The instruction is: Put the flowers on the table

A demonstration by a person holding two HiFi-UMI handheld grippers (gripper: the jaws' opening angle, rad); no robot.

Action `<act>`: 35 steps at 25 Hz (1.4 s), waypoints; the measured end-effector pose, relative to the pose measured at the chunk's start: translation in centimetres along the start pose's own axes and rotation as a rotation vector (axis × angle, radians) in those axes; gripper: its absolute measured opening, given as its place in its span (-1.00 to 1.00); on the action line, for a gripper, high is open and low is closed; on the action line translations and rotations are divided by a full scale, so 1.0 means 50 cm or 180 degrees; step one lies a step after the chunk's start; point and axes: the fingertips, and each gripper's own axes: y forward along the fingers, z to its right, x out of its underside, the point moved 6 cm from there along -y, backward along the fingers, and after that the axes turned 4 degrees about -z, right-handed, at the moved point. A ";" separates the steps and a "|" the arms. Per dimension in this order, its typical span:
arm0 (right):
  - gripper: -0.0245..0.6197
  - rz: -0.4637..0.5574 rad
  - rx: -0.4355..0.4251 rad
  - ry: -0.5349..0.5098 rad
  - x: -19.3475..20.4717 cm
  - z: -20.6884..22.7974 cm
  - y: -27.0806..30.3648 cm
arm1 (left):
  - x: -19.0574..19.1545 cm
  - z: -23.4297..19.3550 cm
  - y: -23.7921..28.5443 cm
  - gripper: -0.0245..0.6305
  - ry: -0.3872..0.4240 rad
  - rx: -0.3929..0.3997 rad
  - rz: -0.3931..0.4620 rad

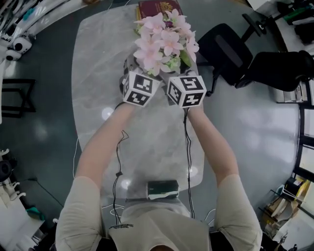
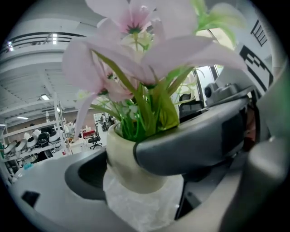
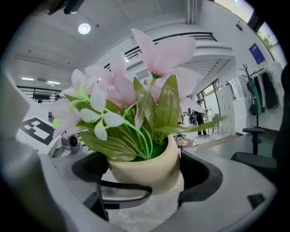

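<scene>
Pink flowers (image 1: 164,41) in a cream pot (image 2: 131,167), over the far half of the grey marble table (image 1: 98,98), pinched at once by left gripper (image 2: 149,181) and right gripper (image 3: 147,176).

In the left gripper view: closed on the pot, dark pad tight against its left wall, with 1 jaw of the right gripper wrapped across the pot's front.

In the right gripper view: closed on the same pot, pads pressed to both walls. Green leaves and pale petals rising above the rim. A thin dark jaw of the left gripper low at the left.

Marble right under the pot's base in both views; cannot tell whether touching it or a little above.

In the head view: both grippers side by side on the near side of the blooms, 2 forearms (image 1: 105,142) stretched out over the table. Dark red book (image 1: 157,7) at the far edge, just beyond the flowers. Small dark box (image 1: 163,188) at the near edge. Black chair (image 1: 230,49) to the right of the table.
</scene>
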 end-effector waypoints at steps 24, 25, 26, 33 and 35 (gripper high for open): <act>0.67 -0.0394 0.0087 0.0255 0.224 0.115 0.154 | 0.224 0.003 0.198 0.52 -0.0102 0.0258 -0.0644; 0.67 -0.0412 0.0088 0.0286 0.228 0.118 0.157 | 0.228 0.002 0.202 0.52 -0.0100 0.0274 -0.0679; 0.67 -0.0439 0.0090 0.0323 0.233 0.121 0.161 | 0.232 0.002 0.207 0.52 -0.0096 0.0293 -0.0721; 0.67 -0.0512 0.0100 0.0400 0.253 0.128 0.174 | 0.254 0.002 0.221 0.52 -0.0183 0.0371 -0.0834; 0.67 -0.0486 0.0109 0.0377 0.253 0.129 0.178 | 0.257 -0.001 0.224 0.52 -0.0234 0.0376 -0.0825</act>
